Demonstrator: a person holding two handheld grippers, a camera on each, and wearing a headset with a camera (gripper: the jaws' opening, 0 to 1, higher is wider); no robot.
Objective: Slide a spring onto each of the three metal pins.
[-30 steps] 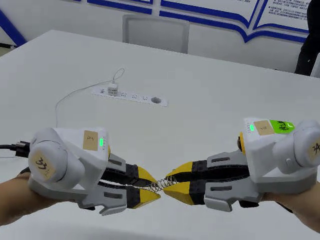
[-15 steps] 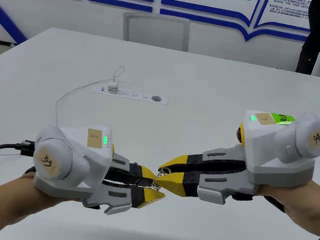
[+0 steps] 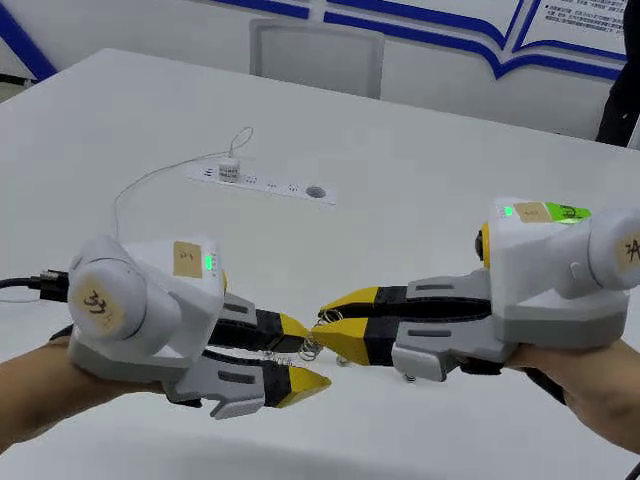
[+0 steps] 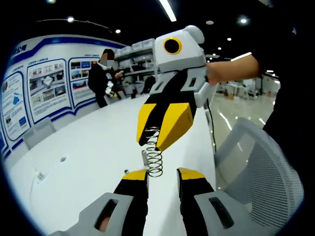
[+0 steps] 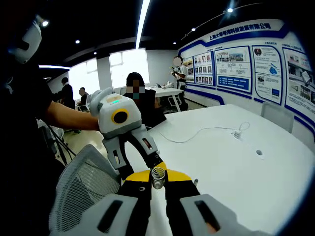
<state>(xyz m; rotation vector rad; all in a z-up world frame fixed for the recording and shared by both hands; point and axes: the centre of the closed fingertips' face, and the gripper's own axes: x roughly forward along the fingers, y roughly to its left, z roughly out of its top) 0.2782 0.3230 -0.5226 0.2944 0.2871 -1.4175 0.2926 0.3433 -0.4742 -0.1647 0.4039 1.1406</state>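
Right gripper (image 3: pixel 330 333) is clamped on one end of the spring (image 4: pixel 155 157). Left gripper (image 3: pixel 315 354) has its jaws apart around the spring's other end. Bare desk (image 3: pixel 400 220) lies beyond the spring.

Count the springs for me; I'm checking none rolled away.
1: the spring hangs at the fingers of the right gripper, just ahead of the left gripper. More may lie hidden beneath the grippers.

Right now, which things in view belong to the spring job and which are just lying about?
Job: spring, held by the right gripper; left gripper, open, at its other end.
Lying about: power strip, plugged-in charger, white cable, chair behind the table.
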